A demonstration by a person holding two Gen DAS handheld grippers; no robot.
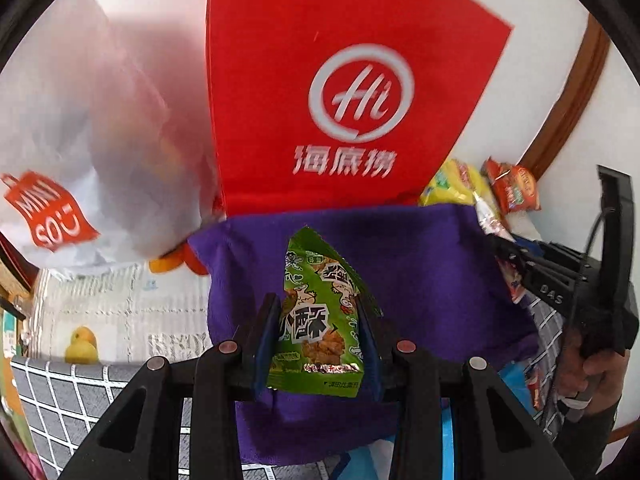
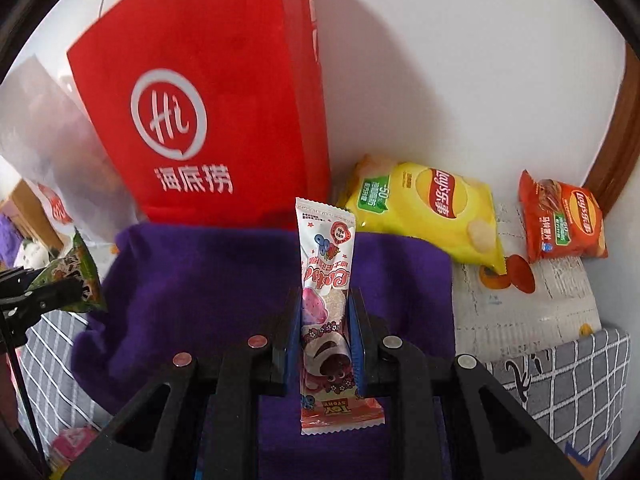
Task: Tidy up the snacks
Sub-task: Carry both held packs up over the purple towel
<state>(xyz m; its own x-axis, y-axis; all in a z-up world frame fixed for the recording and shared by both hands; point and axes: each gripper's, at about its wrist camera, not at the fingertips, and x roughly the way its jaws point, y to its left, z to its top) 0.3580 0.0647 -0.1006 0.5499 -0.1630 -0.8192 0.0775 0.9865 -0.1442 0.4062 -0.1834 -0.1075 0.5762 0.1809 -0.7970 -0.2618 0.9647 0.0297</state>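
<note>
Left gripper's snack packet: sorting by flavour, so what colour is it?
Green packet with cartoon print, clearest in the left wrist view.

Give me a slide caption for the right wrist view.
Right tool clamps a long pink-and-white snack wrapper above a purple cloth, red paper bag behind.

left wrist: looks steeply down along its fingers (image 1: pixel 267 332), close over purple cloth (image 1: pixel 432 264) | right wrist: same tilt, close, from the right | shared: cloth, red bag (image 2: pixel 208 92), yellow chip bag (image 2: pixel 432 208)
</note>
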